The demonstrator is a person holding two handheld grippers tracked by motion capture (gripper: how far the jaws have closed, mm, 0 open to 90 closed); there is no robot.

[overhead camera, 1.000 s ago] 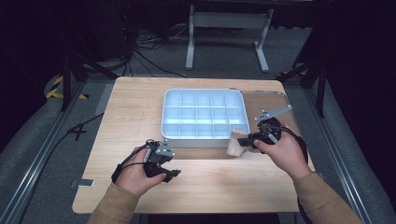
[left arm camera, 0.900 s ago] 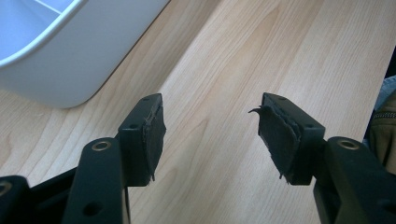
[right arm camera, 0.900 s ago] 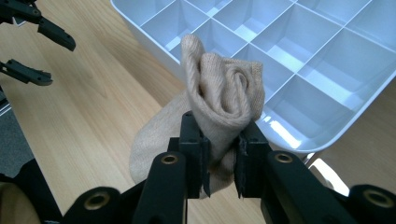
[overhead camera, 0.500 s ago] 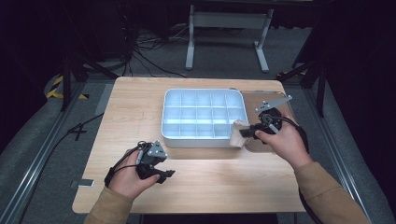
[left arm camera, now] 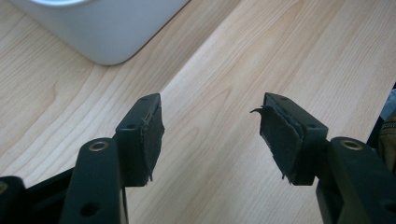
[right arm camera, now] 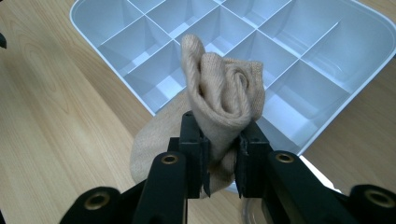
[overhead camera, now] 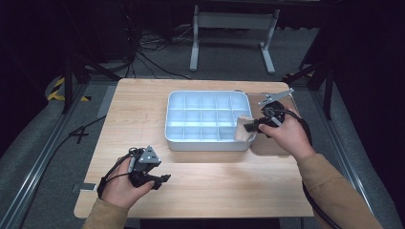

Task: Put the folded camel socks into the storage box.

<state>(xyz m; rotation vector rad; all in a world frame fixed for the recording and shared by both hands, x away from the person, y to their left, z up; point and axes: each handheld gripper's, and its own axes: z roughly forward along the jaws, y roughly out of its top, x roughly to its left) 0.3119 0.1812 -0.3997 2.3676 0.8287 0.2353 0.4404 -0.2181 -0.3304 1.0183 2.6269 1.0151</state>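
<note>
Right gripper: we see its jaws clamped on a rolled beige sock; in the high view this gripper sits at the tray's right end.
Sock: in the right gripper view we see the roll standing up from between the jaws, with a loose flap of the same fabric hanging below and to the left of them. In the high view the sock is at the tray's near right corner, over its rim; we cannot tell whether it touches the tray.
Tray: we see a white box split into many small compartments, lying mid-table; the ones we can see into hold nothing. In the right gripper view its grid spreads out behind the sock.
Lid: we see a clear sheet lying flat just right of the tray, under the right hand.
Left gripper: we see its jaws standing wide apart with only bare wood between them. In the high view it is low over the table's near left part, well apart from the tray.
Table: we see light wood.
</note>
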